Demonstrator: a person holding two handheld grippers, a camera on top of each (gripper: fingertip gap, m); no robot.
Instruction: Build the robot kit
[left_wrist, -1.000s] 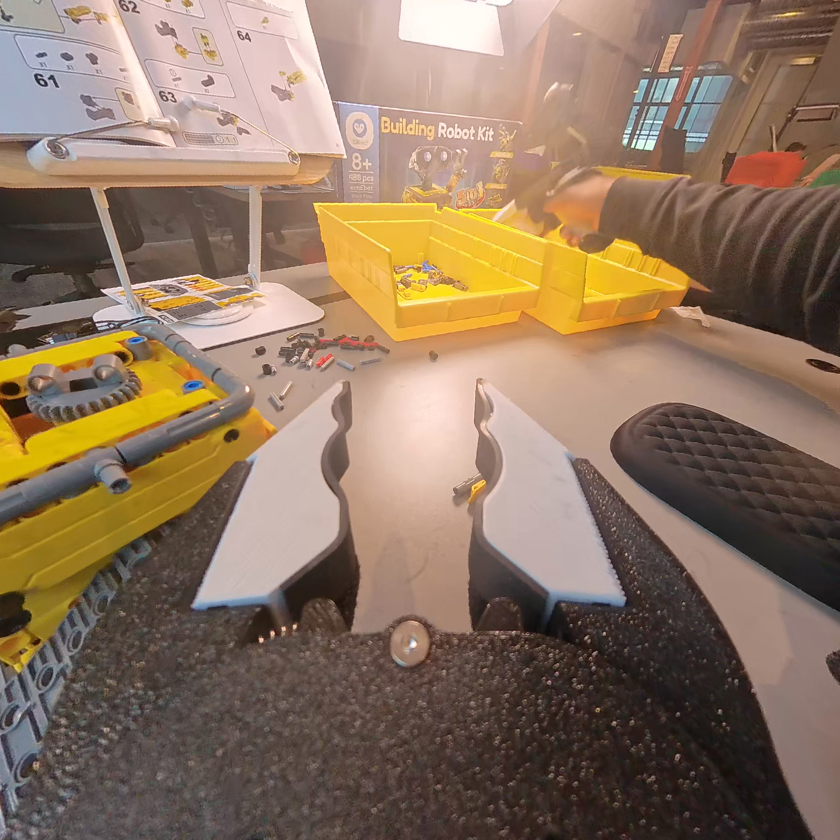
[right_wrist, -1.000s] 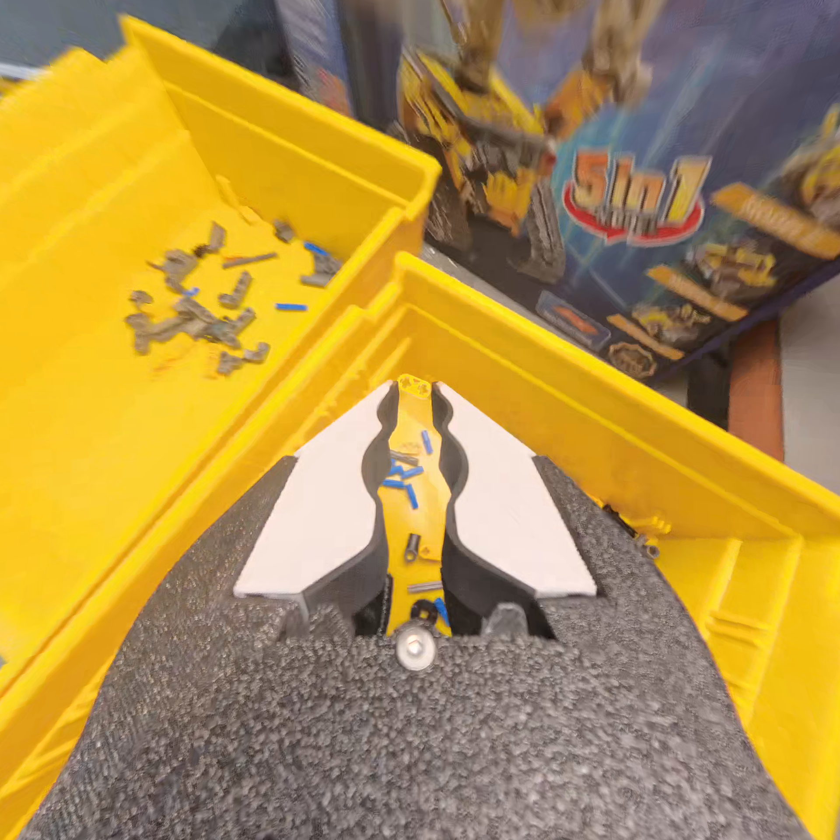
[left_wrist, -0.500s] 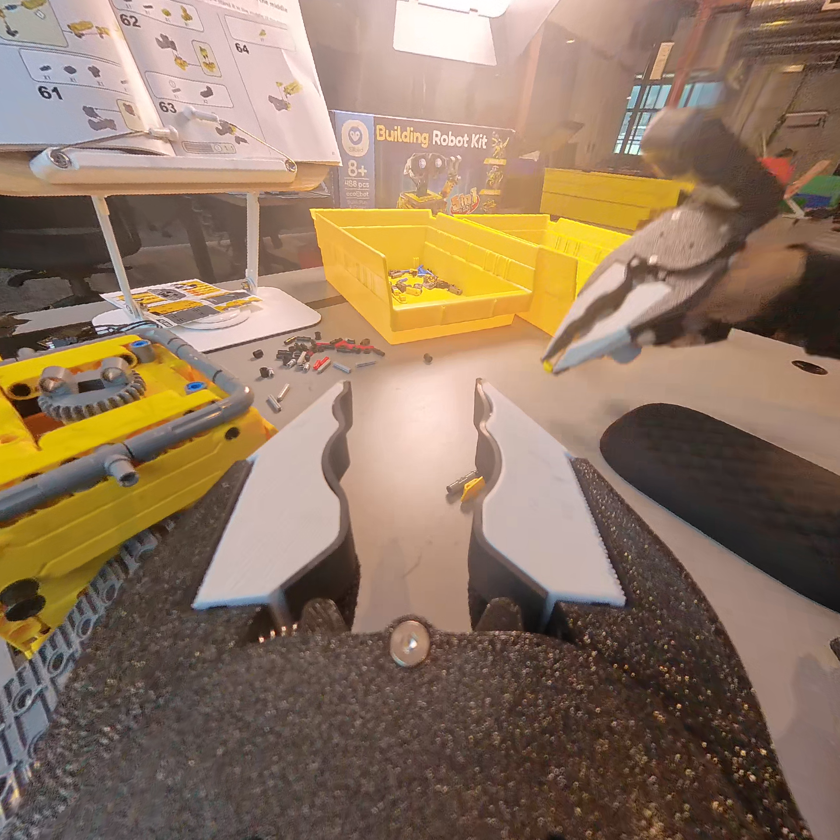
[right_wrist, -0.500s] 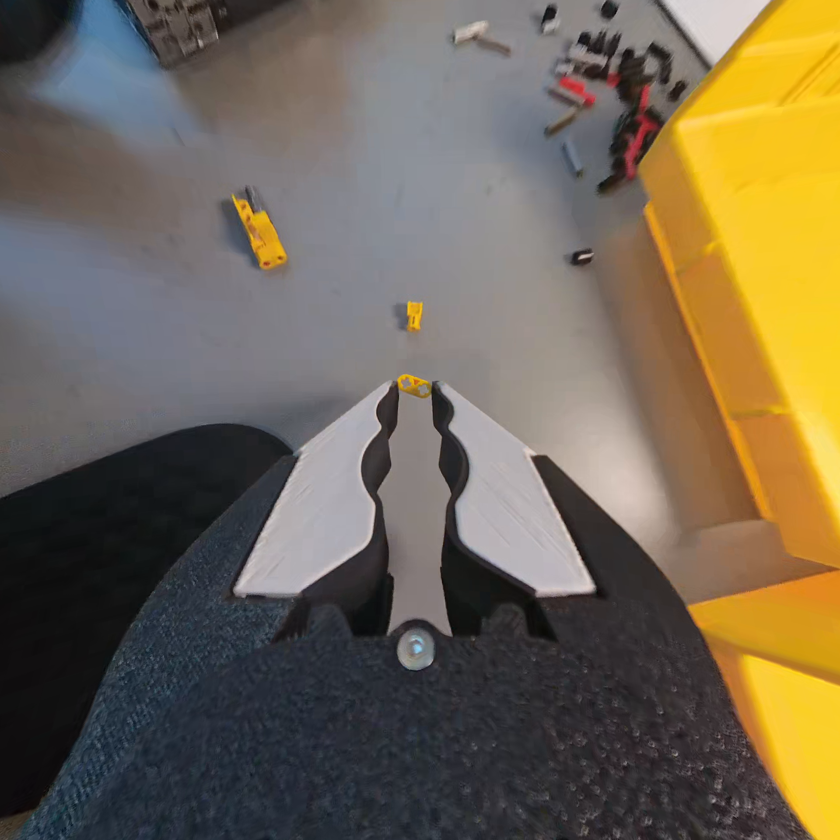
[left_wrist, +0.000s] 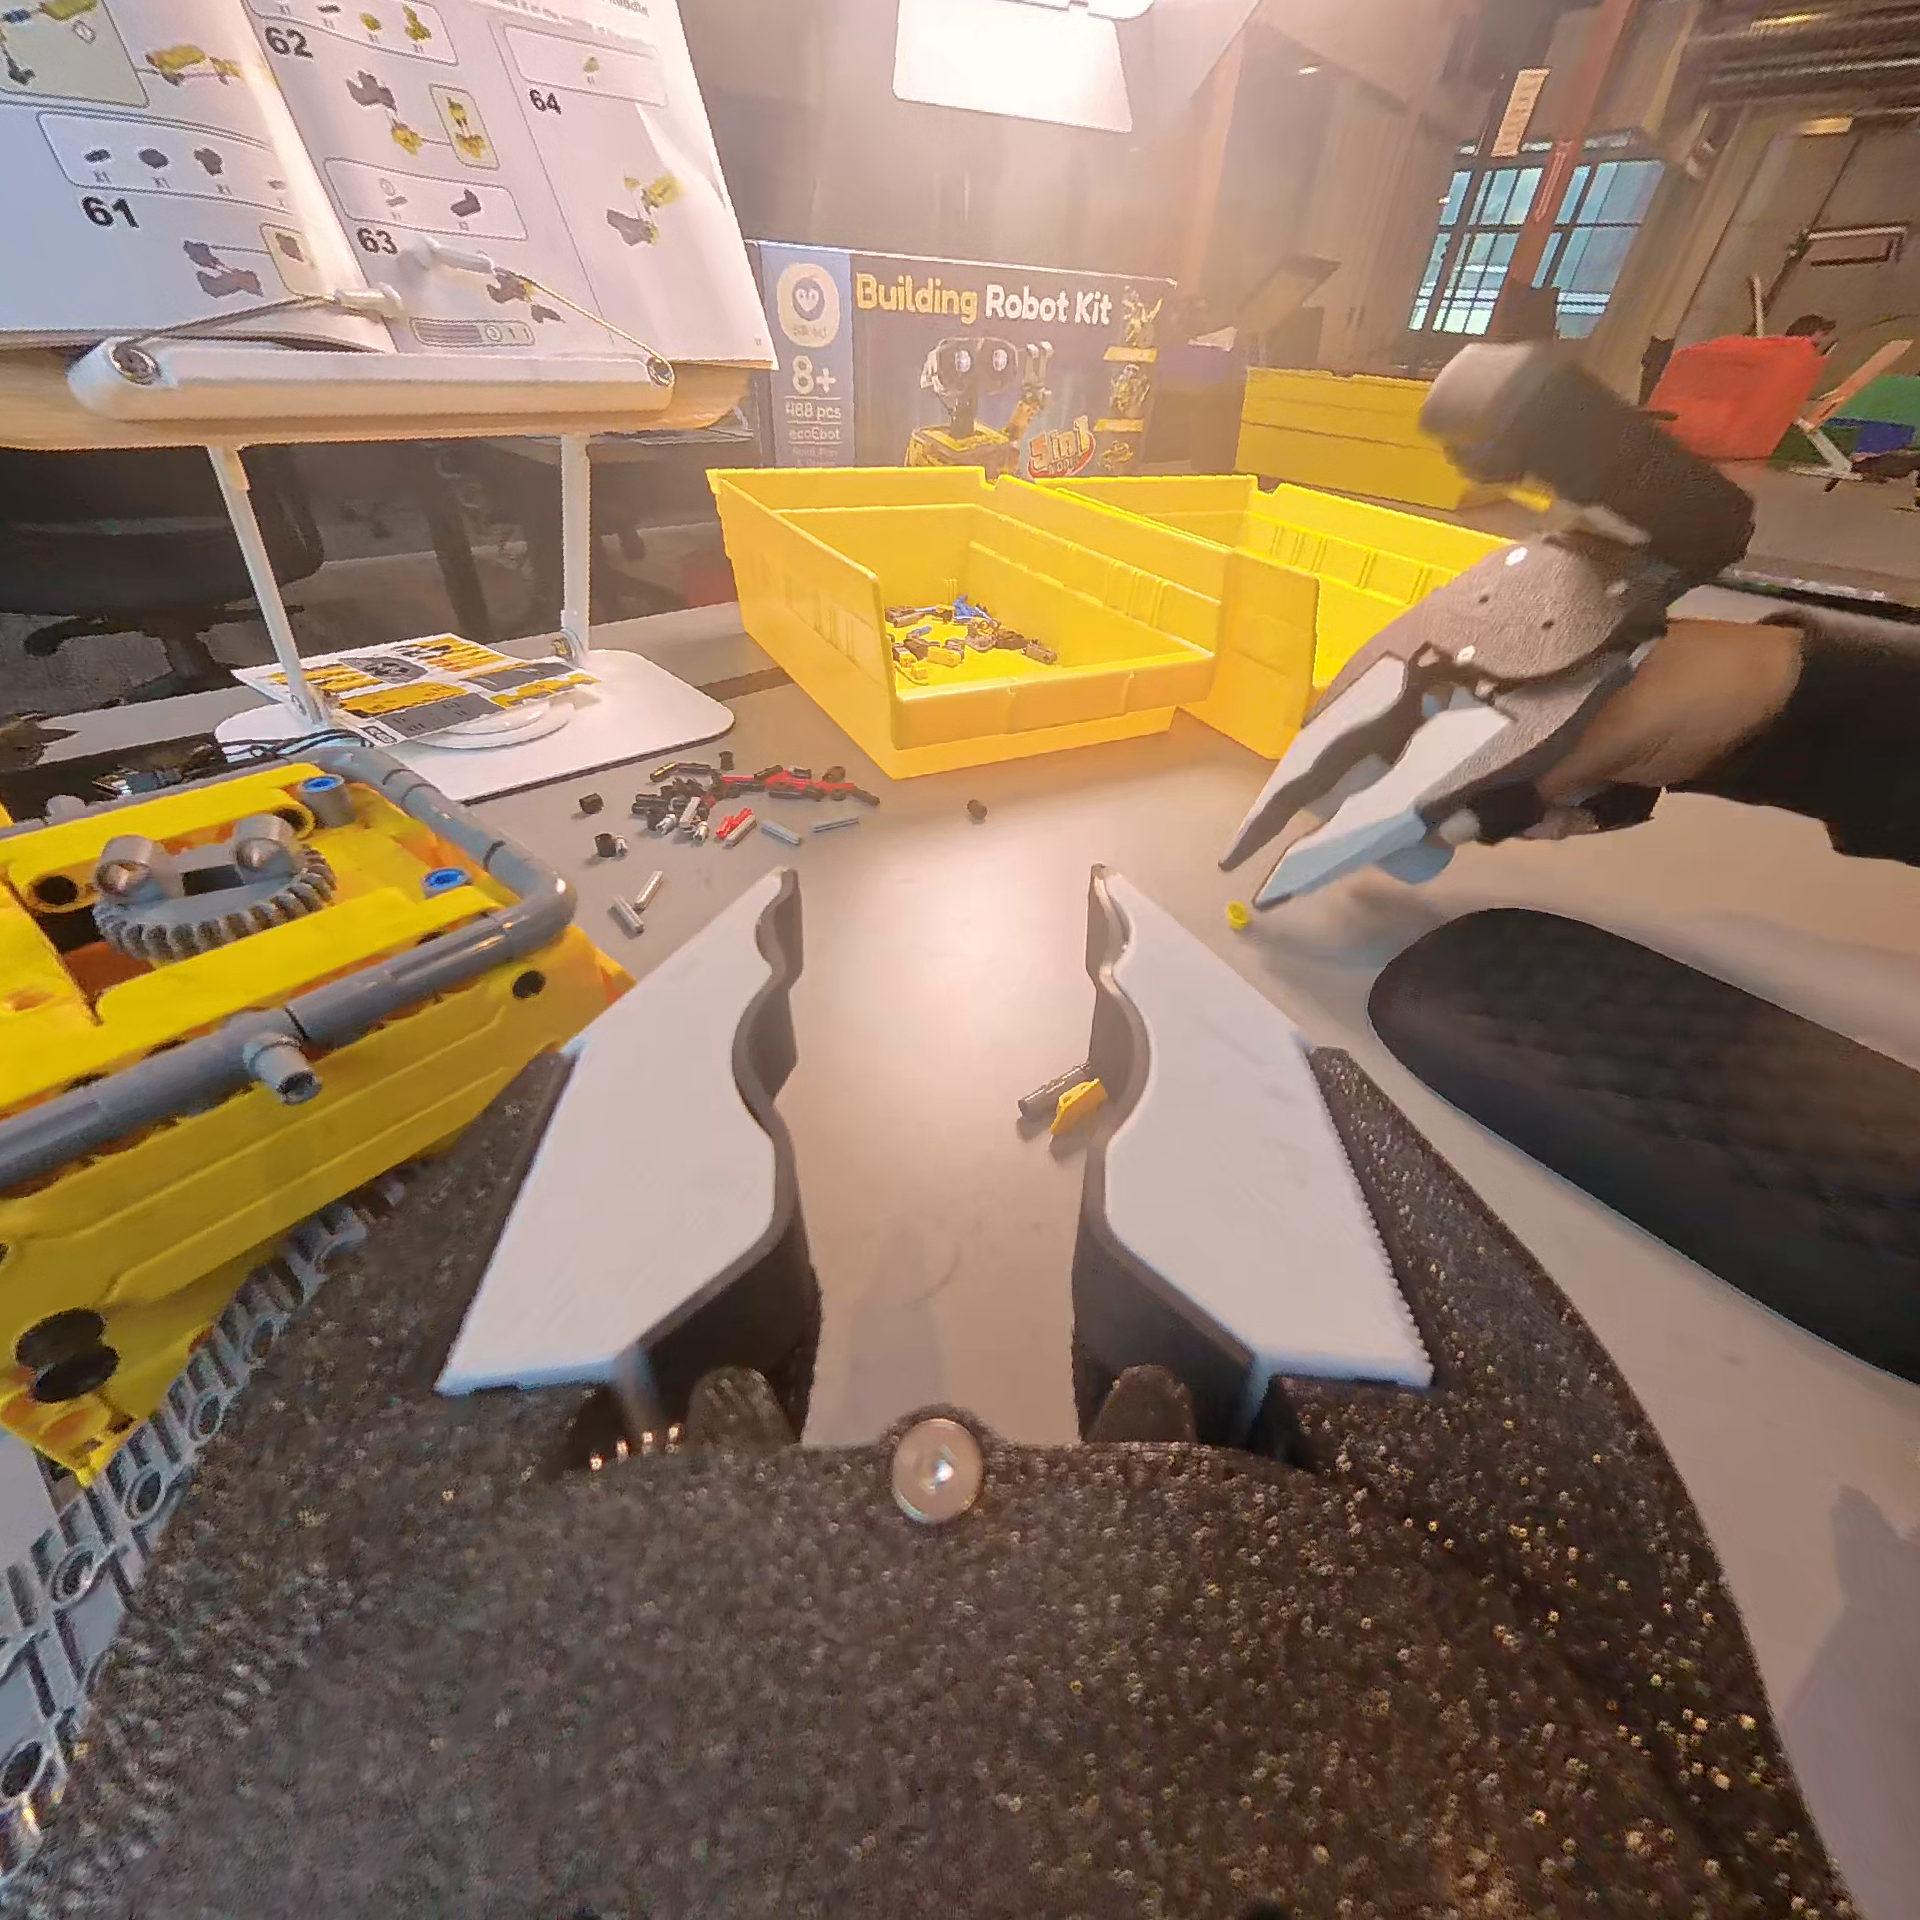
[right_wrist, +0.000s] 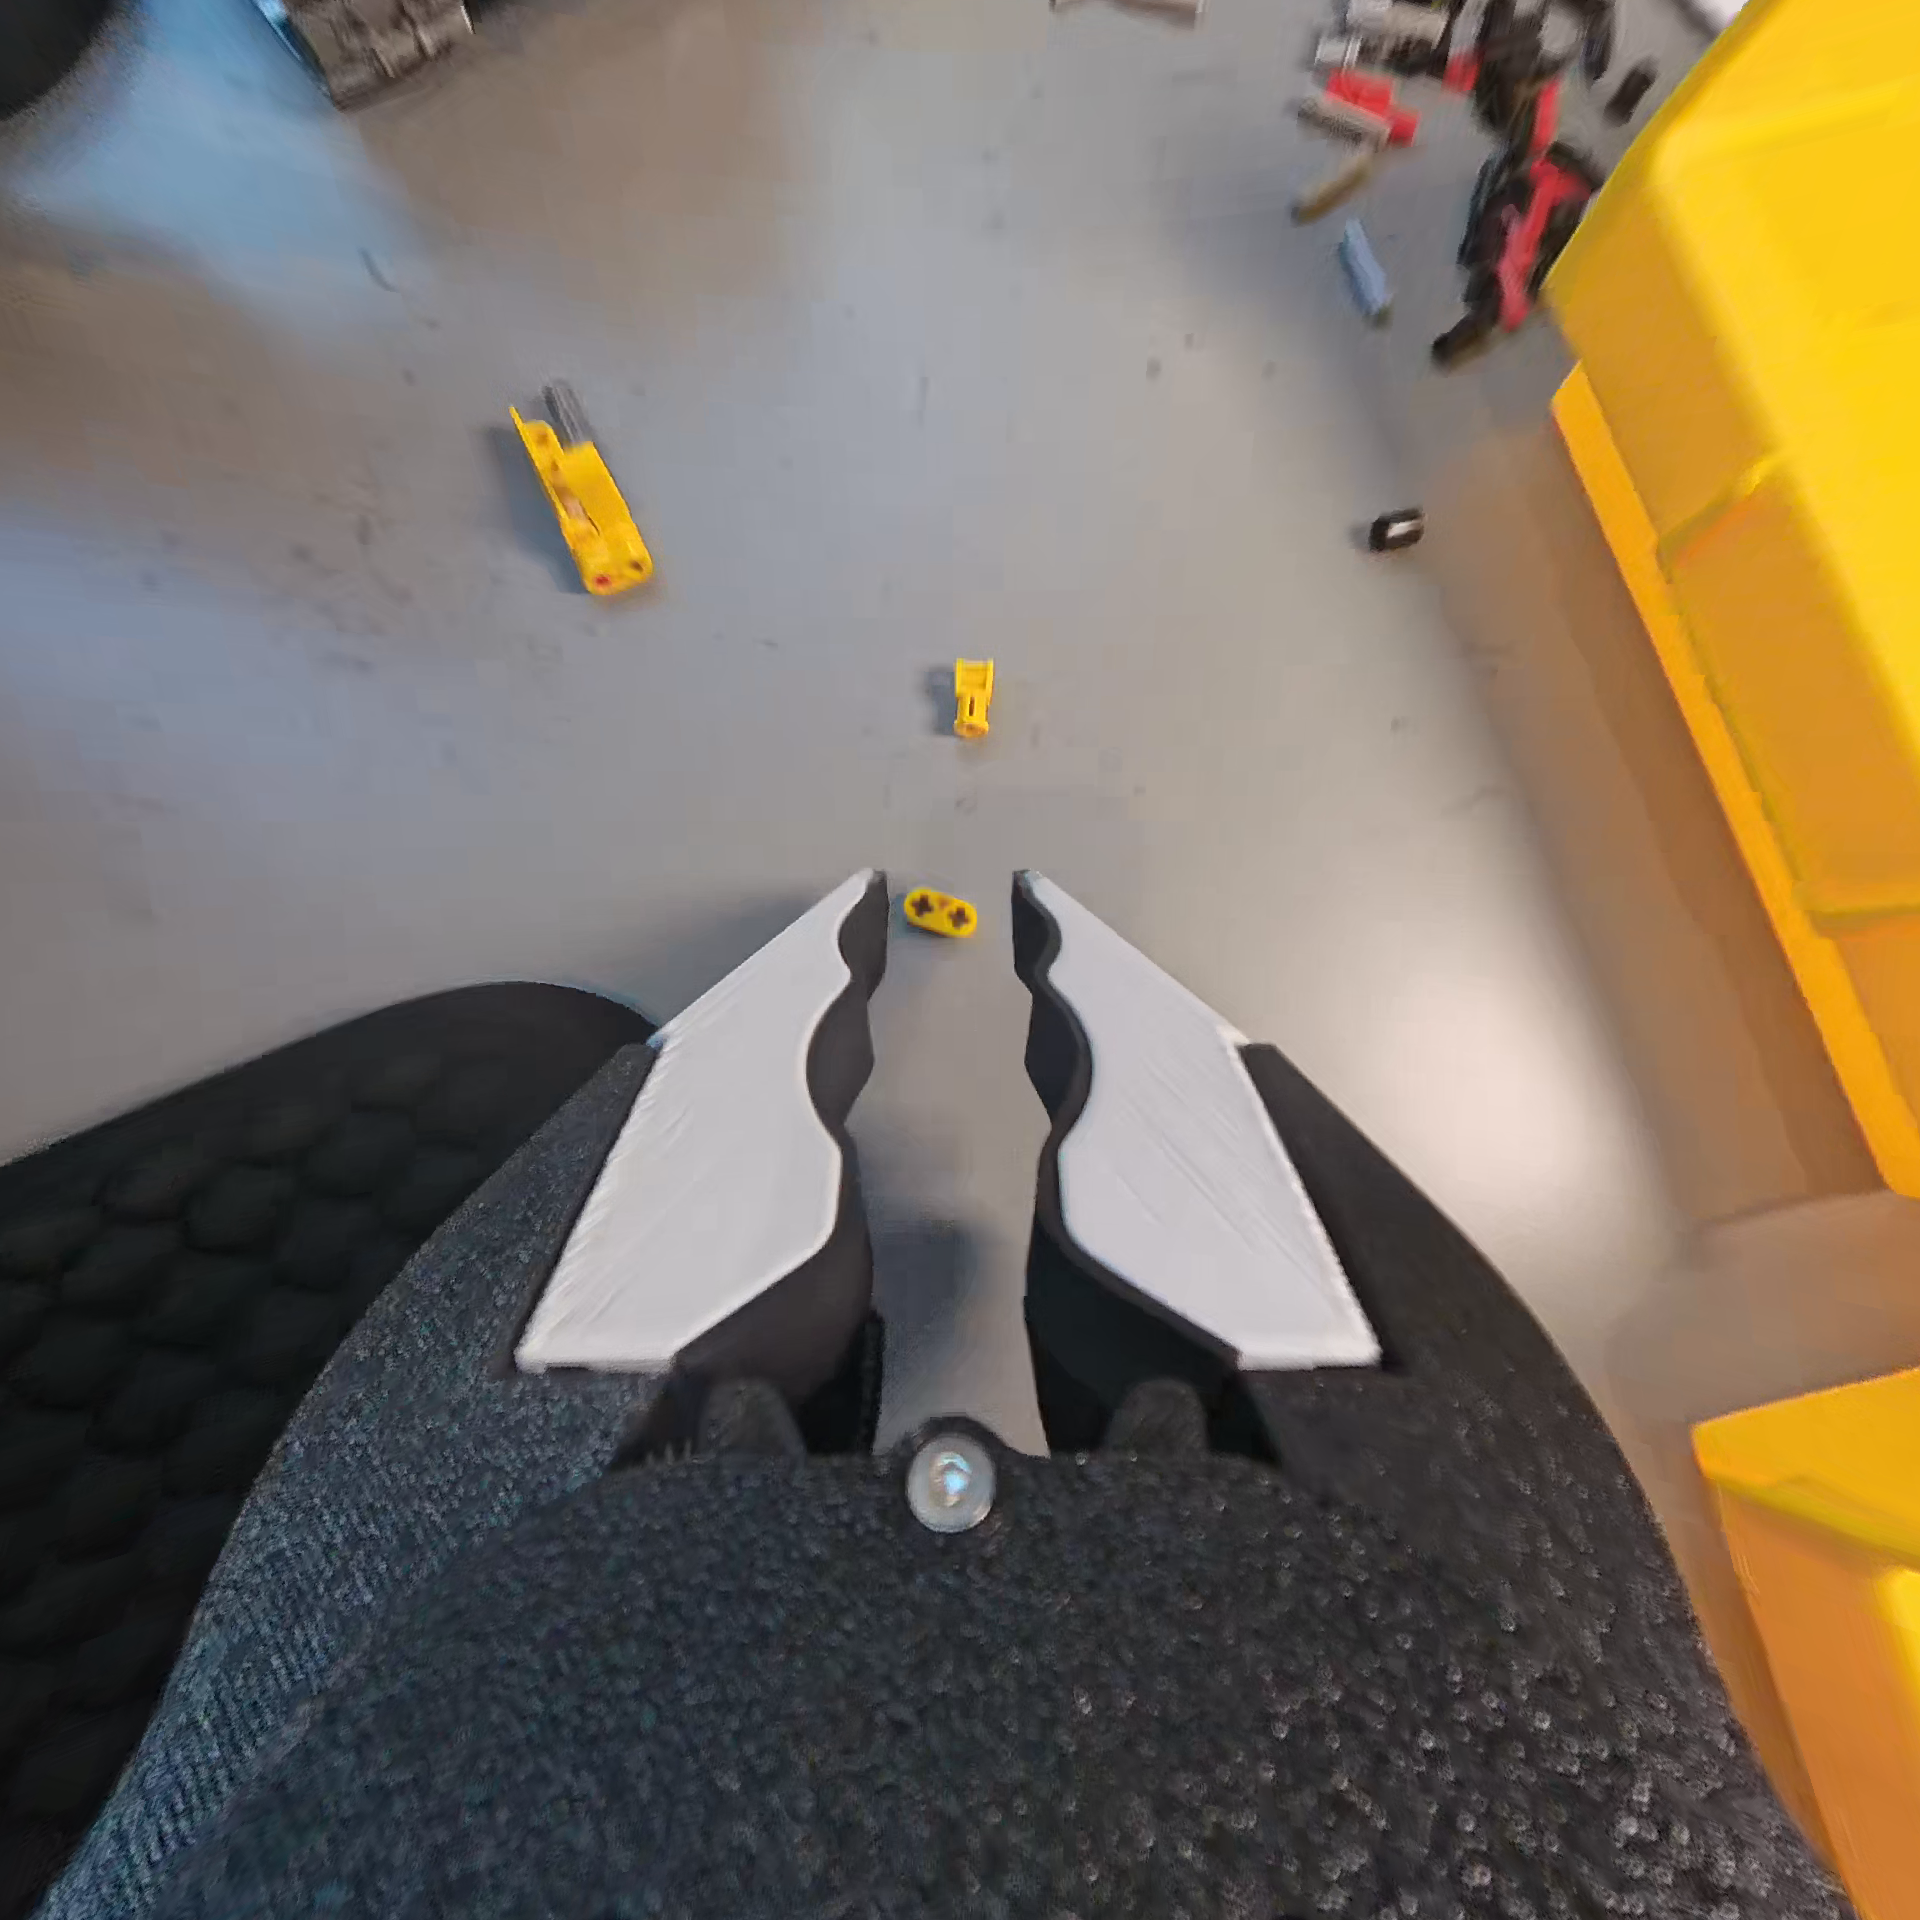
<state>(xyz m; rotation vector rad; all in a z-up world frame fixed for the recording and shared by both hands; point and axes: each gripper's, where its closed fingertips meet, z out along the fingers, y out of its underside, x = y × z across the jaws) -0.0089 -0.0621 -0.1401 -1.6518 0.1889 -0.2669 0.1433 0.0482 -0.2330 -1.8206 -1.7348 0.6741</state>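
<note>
Jaws on both our grippers gape, empty. Right gripper (right_wrist: 948, 896) straddles a tiny yellow link (right_wrist: 939, 911) on the table (right_wrist: 312, 727): light, rigid, slick; we'd pinch its flat sides. Left gripper (left_wrist: 940, 904) idles.

Bare counter (left_wrist: 935, 1039) lies open ahead. The yellow model (left_wrist: 208, 987) crowds the left, yellow bins (left_wrist: 987, 623) wall the far side, a black pad (left_wrist: 1662, 1122) flanks the right.

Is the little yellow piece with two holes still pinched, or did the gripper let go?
Let go. The right hand-held gripper is open, and the small yellow piece lies on the grey table between its fingertips, touching neither.
</note>
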